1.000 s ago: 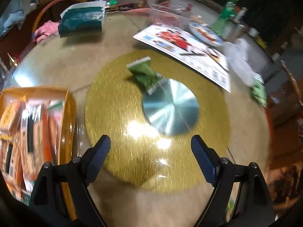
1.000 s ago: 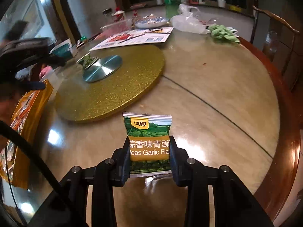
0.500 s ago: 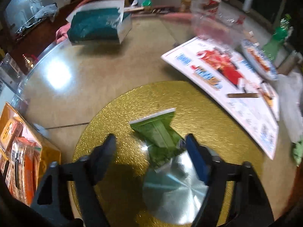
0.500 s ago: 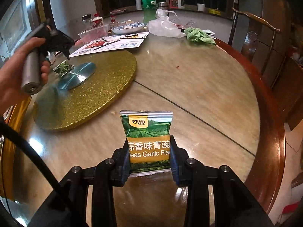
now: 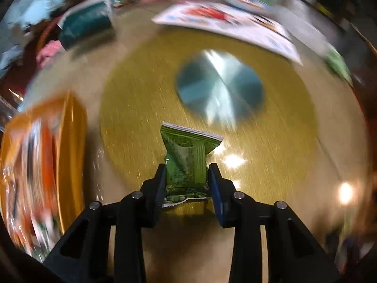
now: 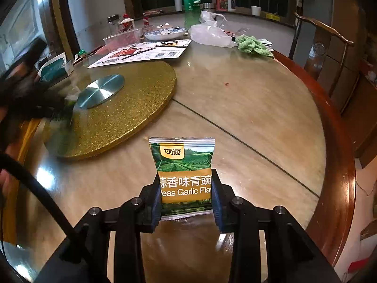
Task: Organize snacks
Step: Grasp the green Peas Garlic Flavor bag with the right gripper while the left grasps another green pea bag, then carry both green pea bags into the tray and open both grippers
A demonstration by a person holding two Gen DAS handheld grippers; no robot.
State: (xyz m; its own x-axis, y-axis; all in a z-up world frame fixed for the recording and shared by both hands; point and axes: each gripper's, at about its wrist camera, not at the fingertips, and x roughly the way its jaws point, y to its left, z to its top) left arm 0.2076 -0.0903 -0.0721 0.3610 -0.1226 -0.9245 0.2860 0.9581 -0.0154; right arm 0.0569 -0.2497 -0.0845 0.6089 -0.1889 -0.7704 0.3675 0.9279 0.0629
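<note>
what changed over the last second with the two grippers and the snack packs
The left gripper, open a second ago, reached the green pea pack on the gold turntable, closed on it and lifted it back. The right gripper stayed shut on its garlic pea pack.

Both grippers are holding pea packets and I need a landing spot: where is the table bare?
The widest bare patch is the tabletop between the gold turntable, the green cloth and the wooden rim, ahead of the right gripper and its pea packet. The far edge is crowded: leaflet, plate, plastic bag. The orange snack box is full.
</note>
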